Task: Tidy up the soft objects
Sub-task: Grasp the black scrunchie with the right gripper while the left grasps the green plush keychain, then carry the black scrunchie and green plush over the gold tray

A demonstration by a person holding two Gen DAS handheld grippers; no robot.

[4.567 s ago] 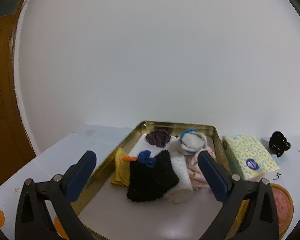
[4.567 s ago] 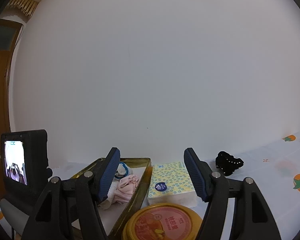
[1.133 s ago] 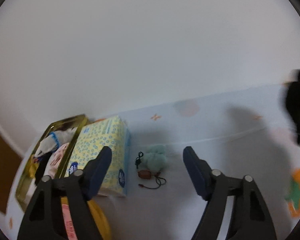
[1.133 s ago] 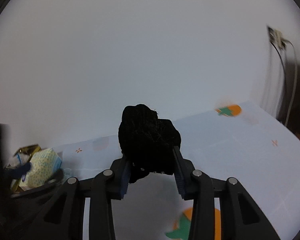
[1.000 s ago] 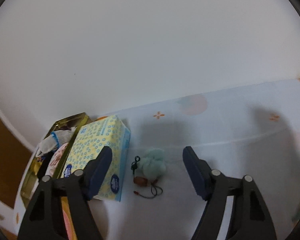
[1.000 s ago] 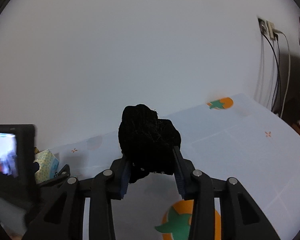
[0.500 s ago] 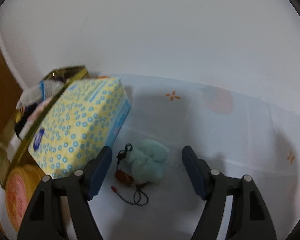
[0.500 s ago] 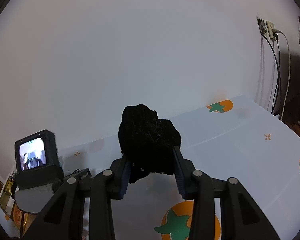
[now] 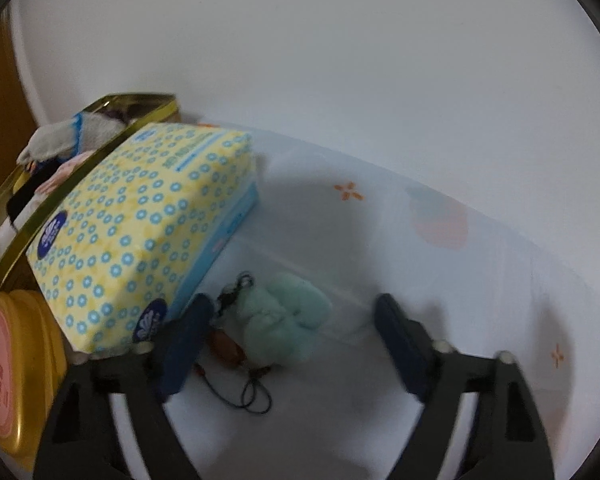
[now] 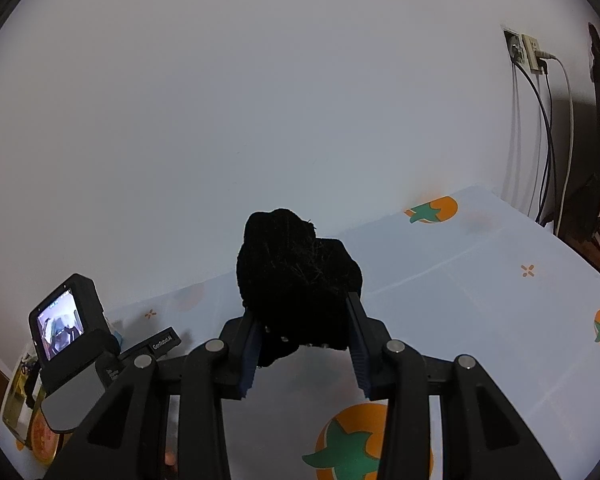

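Our left gripper (image 9: 288,322), jaws closing around the green pompom (image 9: 284,326) without pressing it, risked snagging its cord (image 9: 246,394); our right gripper (image 10: 302,350) gripped a black fuzzy lump (image 10: 296,276).

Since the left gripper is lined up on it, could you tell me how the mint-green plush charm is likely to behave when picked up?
The mint-green plush charm looks fluffy, so it will probably squash between the left gripper pads and weigh little. Its black cord lies loose on the tablecloth, so it will likely dangle and may snag.
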